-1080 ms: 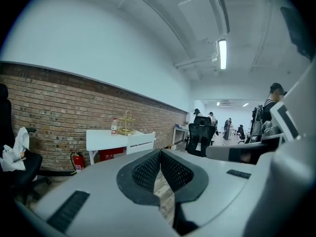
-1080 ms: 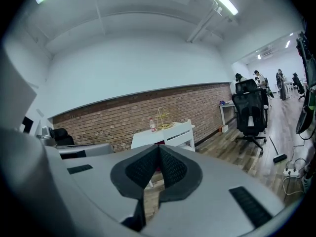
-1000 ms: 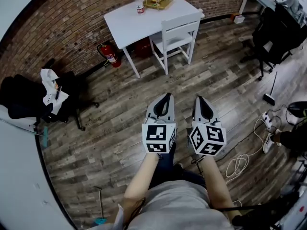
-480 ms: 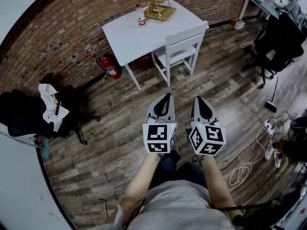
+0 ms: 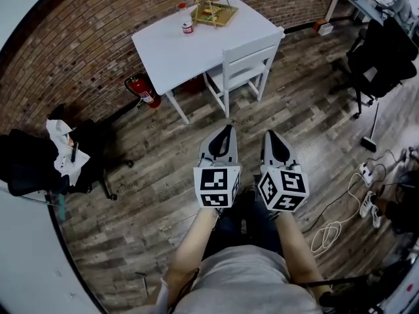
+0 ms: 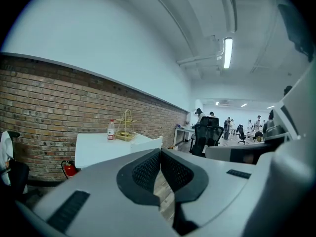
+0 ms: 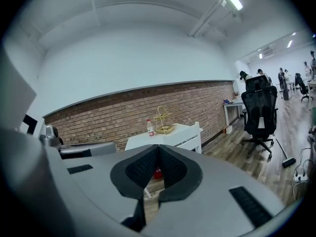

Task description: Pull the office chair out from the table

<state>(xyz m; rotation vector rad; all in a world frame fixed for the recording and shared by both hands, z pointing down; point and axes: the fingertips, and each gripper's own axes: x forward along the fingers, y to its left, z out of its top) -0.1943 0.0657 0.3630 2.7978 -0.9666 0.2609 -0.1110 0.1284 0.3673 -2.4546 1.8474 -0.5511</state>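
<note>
A white chair (image 5: 245,54) stands pushed in at the near side of a white table (image 5: 163,44) by the brick wall. Both grippers are held side by side in front of the person, well short of the chair, pointing toward it. My left gripper (image 5: 228,129) is shut with nothing between its jaws. My right gripper (image 5: 268,135) is shut and empty as well. In the left gripper view the closed tips (image 6: 160,151) point just right of the chair back (image 6: 148,143). In the right gripper view the closed tips (image 7: 158,146) sit below the table (image 7: 143,139) and chair (image 7: 190,135).
A bottle (image 5: 187,26) and a tiered rack (image 5: 213,5) stand on the table. A fire extinguisher (image 5: 144,91) leans by the wall. Black office chairs stand at the left (image 5: 39,159) and right (image 5: 380,51). Cables (image 5: 334,224) lie on the wooden floor at right.
The person has walked toward the table, so the table and chair now lie a little nearer and further left. Both grippers stay shut and side by side.
</note>
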